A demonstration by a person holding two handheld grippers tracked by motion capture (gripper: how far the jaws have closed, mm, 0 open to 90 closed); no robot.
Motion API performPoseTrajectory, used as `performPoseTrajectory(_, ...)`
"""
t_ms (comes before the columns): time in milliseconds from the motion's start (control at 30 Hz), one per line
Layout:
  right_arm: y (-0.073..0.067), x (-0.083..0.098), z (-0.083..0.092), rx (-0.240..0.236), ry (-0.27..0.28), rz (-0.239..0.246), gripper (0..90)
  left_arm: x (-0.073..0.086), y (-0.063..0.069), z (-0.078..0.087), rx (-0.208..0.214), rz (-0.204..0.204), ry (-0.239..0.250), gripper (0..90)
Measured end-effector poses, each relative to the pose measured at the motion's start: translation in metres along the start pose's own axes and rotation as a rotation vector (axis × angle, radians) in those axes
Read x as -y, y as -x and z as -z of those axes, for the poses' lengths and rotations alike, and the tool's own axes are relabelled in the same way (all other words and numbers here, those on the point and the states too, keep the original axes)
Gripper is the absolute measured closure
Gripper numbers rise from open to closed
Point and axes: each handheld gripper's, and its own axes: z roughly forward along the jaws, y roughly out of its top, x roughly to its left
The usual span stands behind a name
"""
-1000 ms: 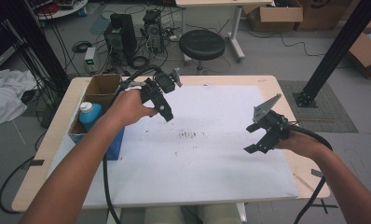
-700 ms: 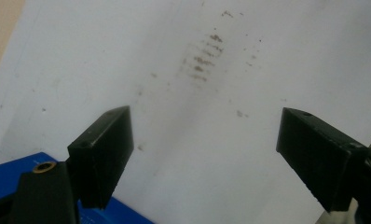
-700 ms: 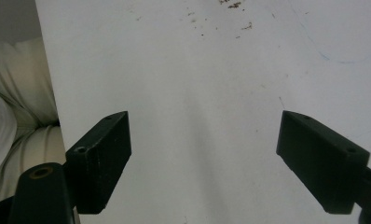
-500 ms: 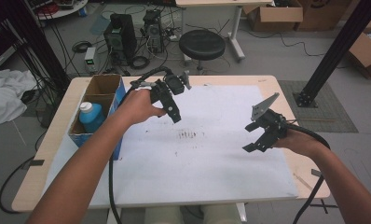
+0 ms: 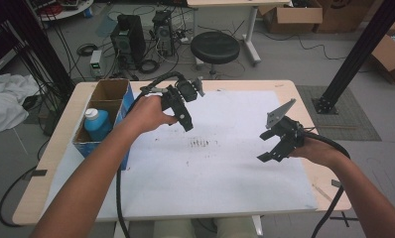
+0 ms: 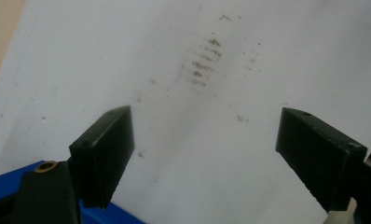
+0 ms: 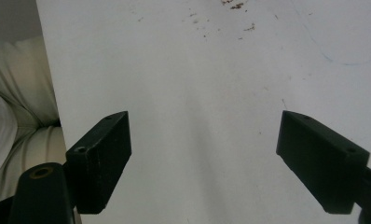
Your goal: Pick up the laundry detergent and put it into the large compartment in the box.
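Overhead, the high view shows a wooden table (image 5: pixel 46 163) covered by a white sheet (image 5: pixel 220 168) that bears a patch of brown smudges (image 5: pixel 199 144) near its middle. The left gripper (image 5: pixel 185 121) is held above the far left part of the sheet, just beside a cardboard box (image 5: pixel 111 91) at the table's left edge; a blue bottle with a white cap (image 5: pixel 96 124) stands upright in the near compartment of that box. The right gripper (image 5: pixel 270 146) is held over the right part of the sheet, well apart from the left one, its 2 jaws spread and empty, with a grey plate (image 5: pixel 280 113) rising from its top. Next, the left gripper view looks down along the left gripper (image 6: pixel 204 144): its 2 black jaws stand wide apart with nothing between them, the white sheet (image 6: pixel 127 56) lies below, and the smudges (image 6: pixel 203 65) sit beyond the jaw tips. Last, the right gripper view shows the right gripper (image 7: pixel 204 149) likewise spread wide and holding nothing, above the white sheet (image 7: pixel 183 84) near its edge, with a few brown specks (image 7: pixel 235 7) at the top of the frame.
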Motion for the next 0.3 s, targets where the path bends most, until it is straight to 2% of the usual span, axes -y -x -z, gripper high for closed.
performPoseTrajectory(300,-0.0003,0.0009,0.0018,0.002,0.001,-0.002,17.6,0.0003,-0.001,0.0001,0.0,0.002,0.004,20.0)
